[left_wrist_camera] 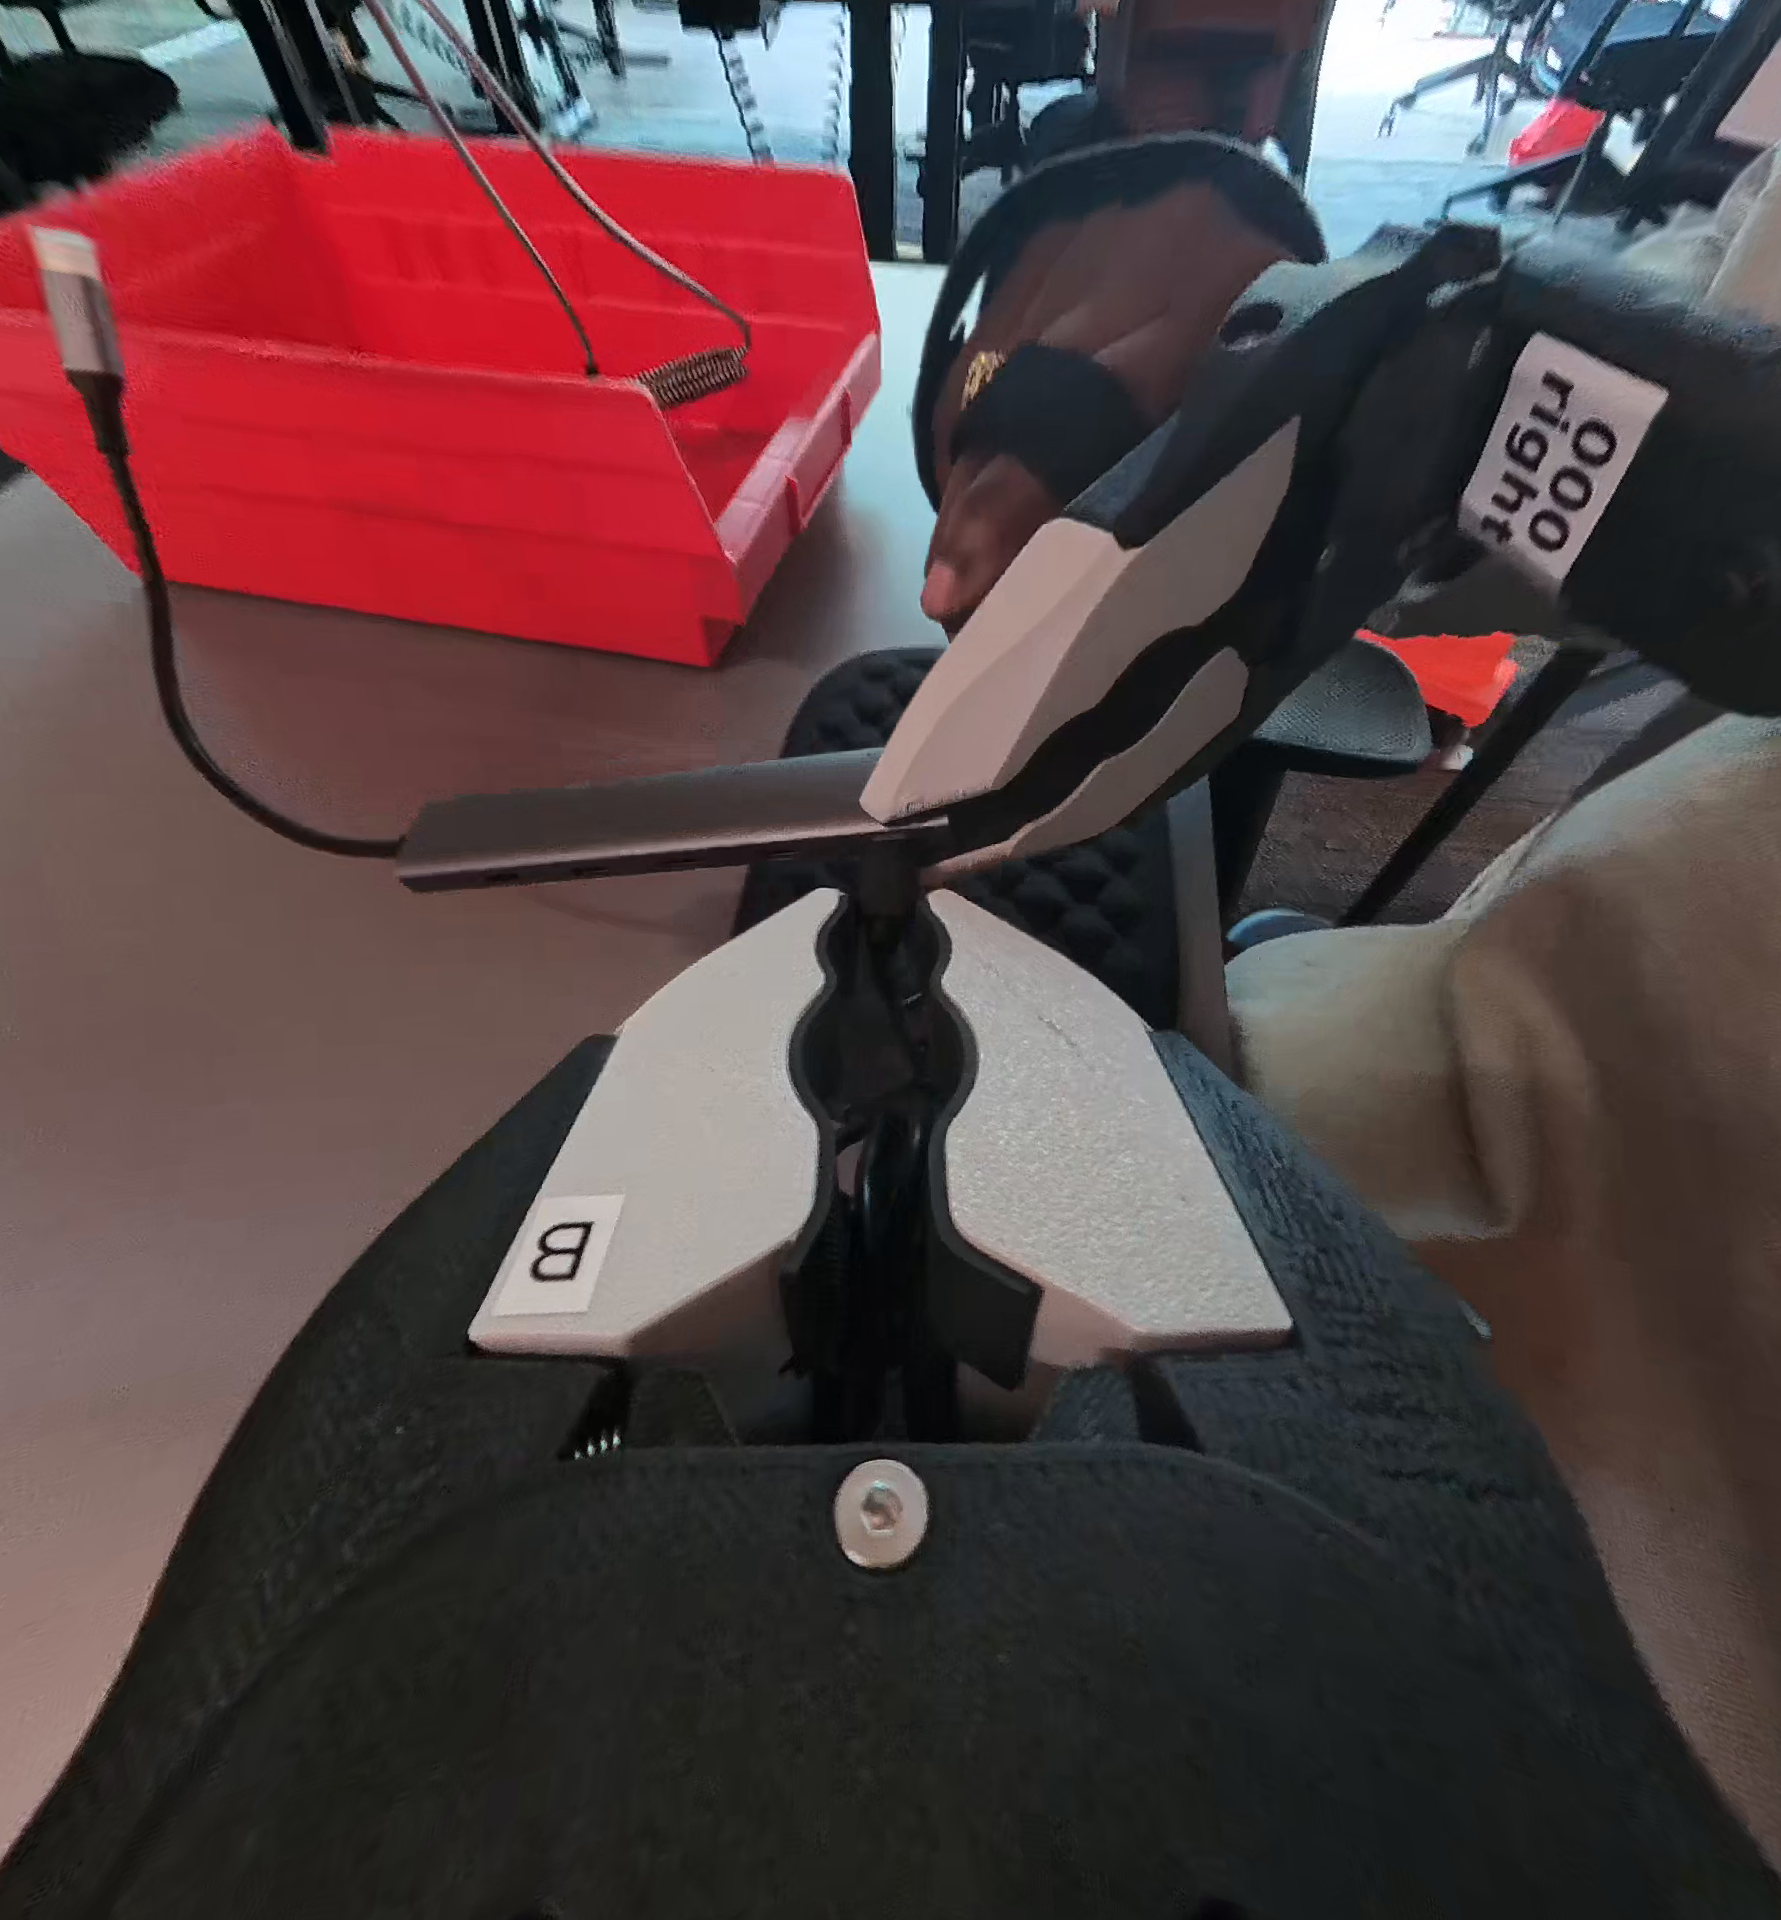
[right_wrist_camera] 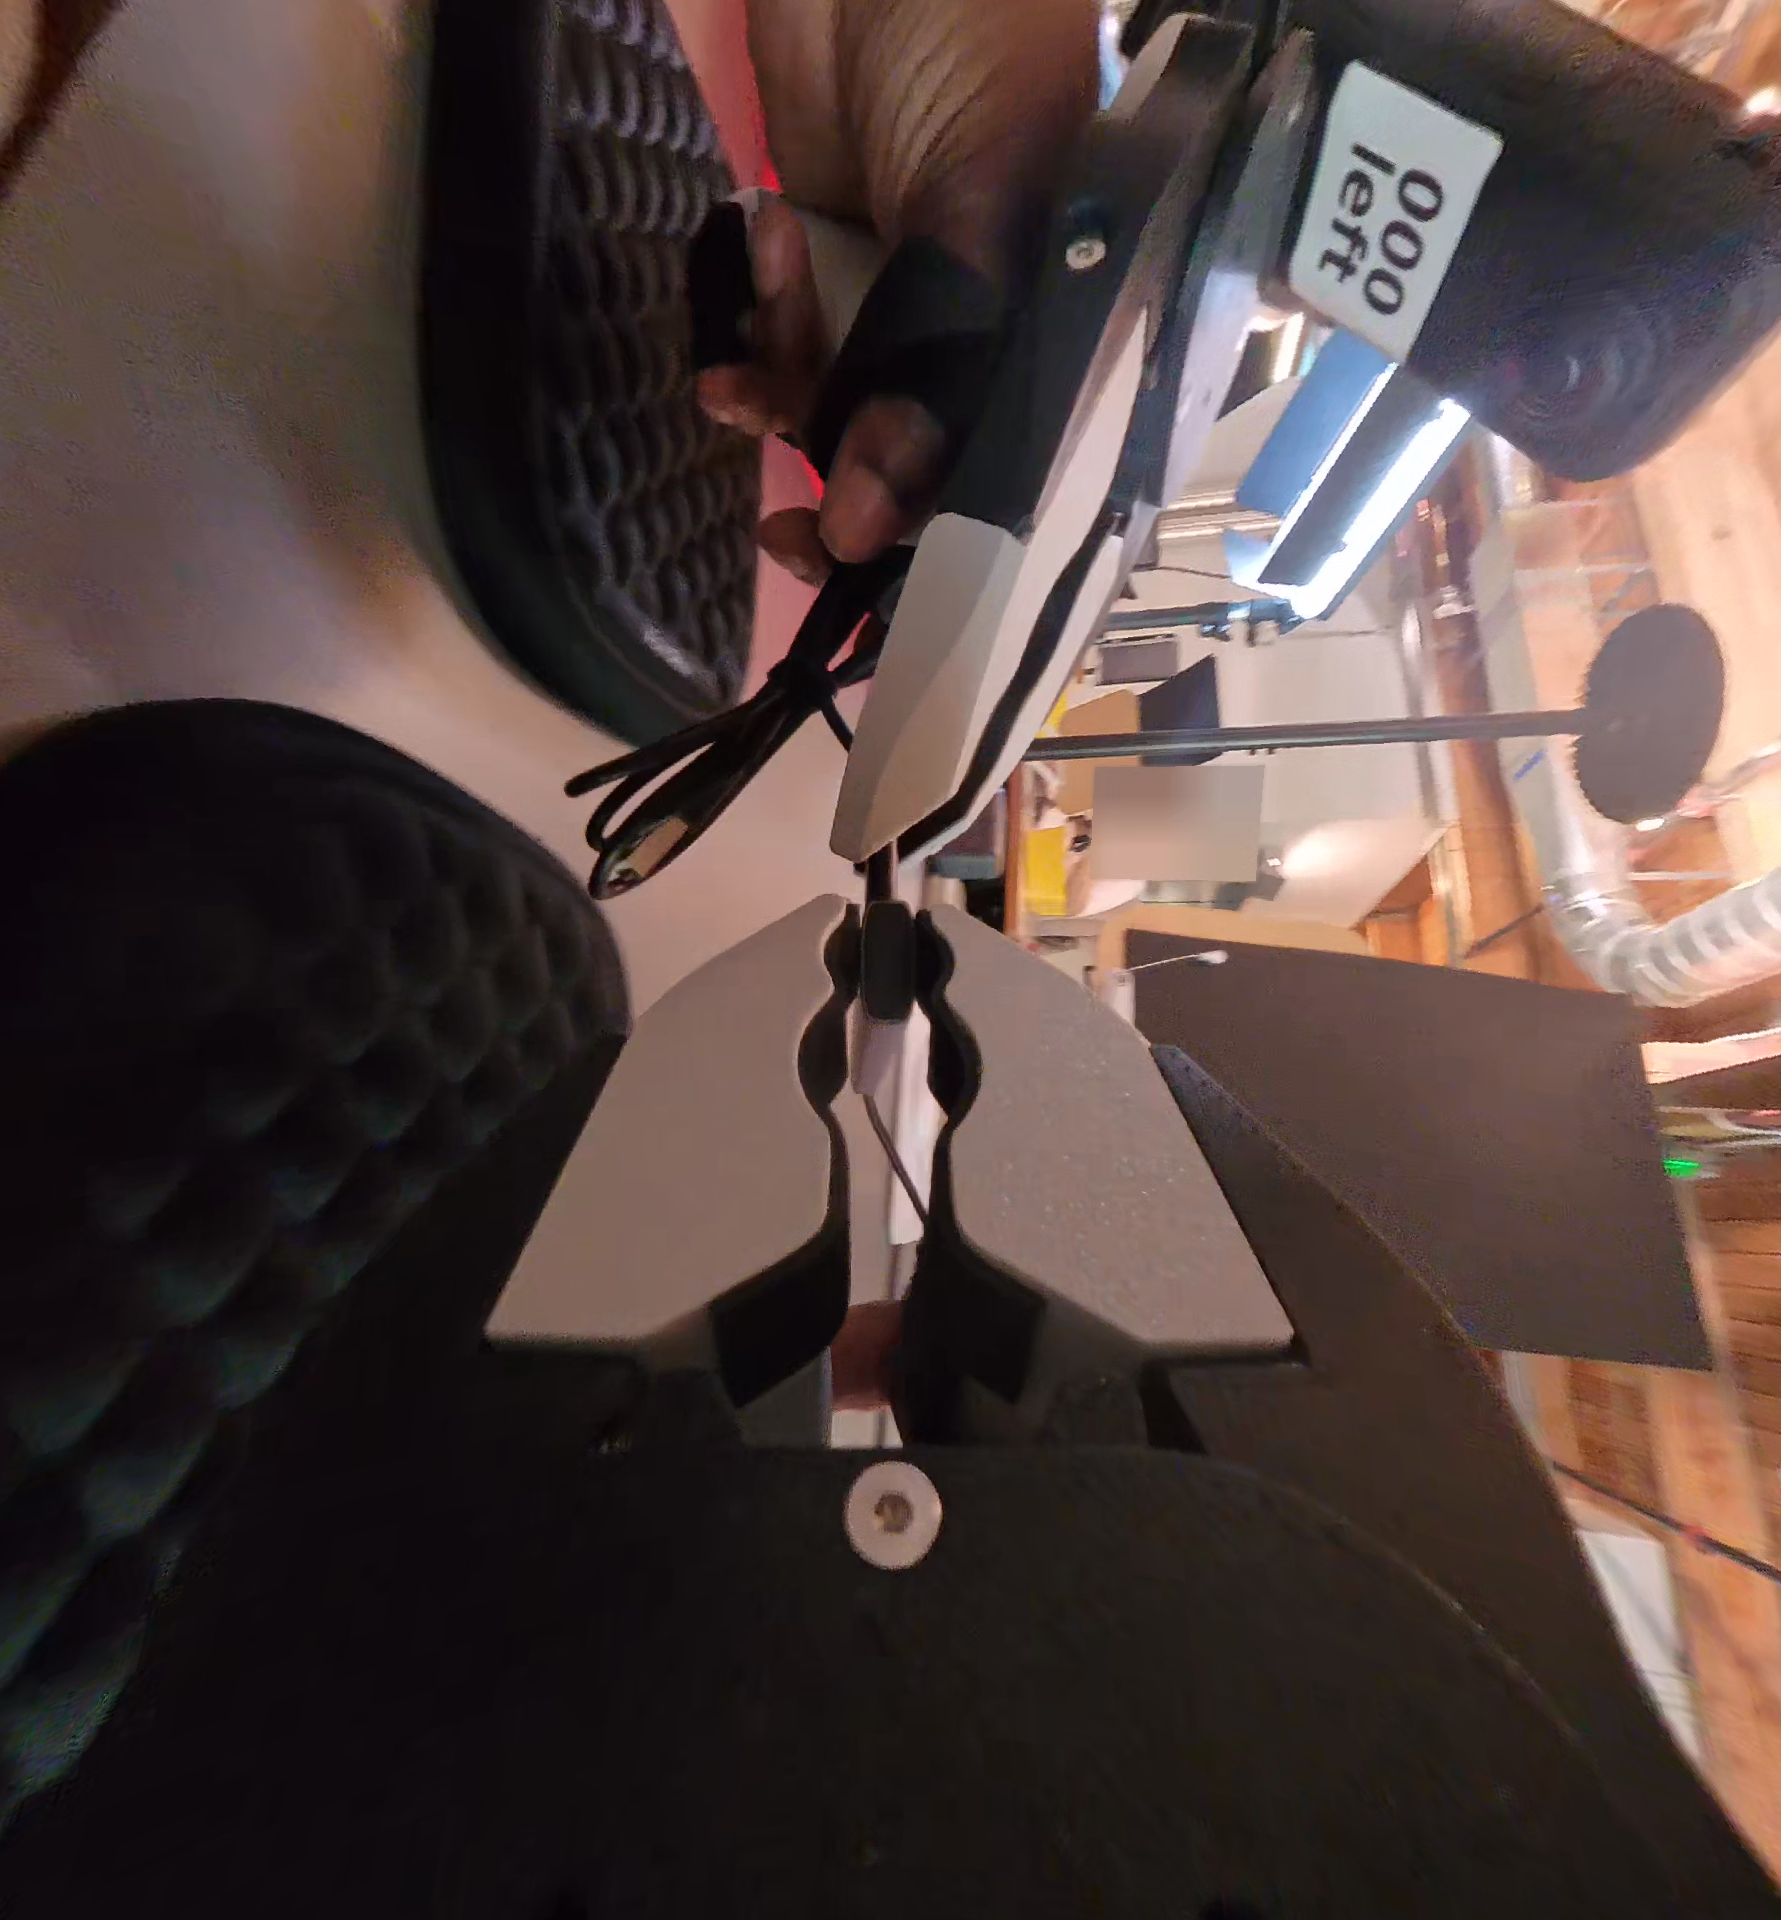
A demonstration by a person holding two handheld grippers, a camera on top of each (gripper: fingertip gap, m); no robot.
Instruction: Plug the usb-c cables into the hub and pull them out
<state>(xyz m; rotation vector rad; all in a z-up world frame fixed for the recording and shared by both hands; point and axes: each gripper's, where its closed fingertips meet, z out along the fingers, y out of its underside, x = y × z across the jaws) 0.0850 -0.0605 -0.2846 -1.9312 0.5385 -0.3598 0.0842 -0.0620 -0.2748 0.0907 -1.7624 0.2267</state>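
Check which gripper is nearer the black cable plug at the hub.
Left gripper: fingers shut on the black cable plug just under the hub. Right gripper clamps the hub's end right beside the plug.

I count two grippers: my left gripper [left_wrist_camera: 881, 914] and my right gripper [left_wrist_camera: 927, 821]. Between my right fingers there is one grey hub [left_wrist_camera: 657, 821]. One black usb-c cable [left_wrist_camera: 878, 883] sits between my left fingers, its plug touching the hub's edge. Beyond my fingertips I see one red bin [left_wrist_camera: 429, 416]. The hub has one own cable [left_wrist_camera: 153, 623], with one plug at its end.
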